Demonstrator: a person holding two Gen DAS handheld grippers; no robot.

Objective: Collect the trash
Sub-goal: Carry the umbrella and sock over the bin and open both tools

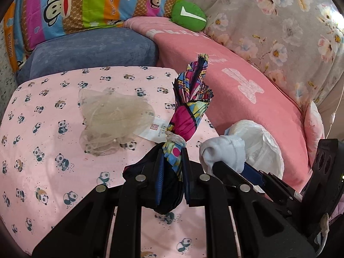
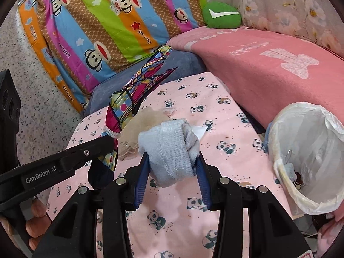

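My left gripper [image 1: 172, 153] is shut on the lower end of a folded colourful umbrella [image 1: 191, 99], which sticks up and away from the jaws. In the right wrist view the same umbrella [image 2: 131, 99] leans over the bed from the left gripper [image 2: 111, 140]. My right gripper [image 2: 173, 165] is shut on a rolled pale blue sock [image 2: 169, 148], held above the pink panda sheet [image 2: 215, 116]. The left wrist view shows that sock [image 1: 223, 152] just right of the umbrella. A white bag-lined trash bin [image 2: 309, 150] stands at the right, its mouth open.
A beige mesh bundle [image 1: 111, 116] and a white tag [image 1: 155, 130] lie on the panda sheet [image 1: 53, 129]. A pink blanket [image 1: 247, 99], a blue cushion [image 1: 92, 51], a striped monkey pillow [image 2: 103, 25] and a green cushion [image 1: 189, 16] ring the bed. A person's fingers [image 2: 36, 221] show at bottom left.
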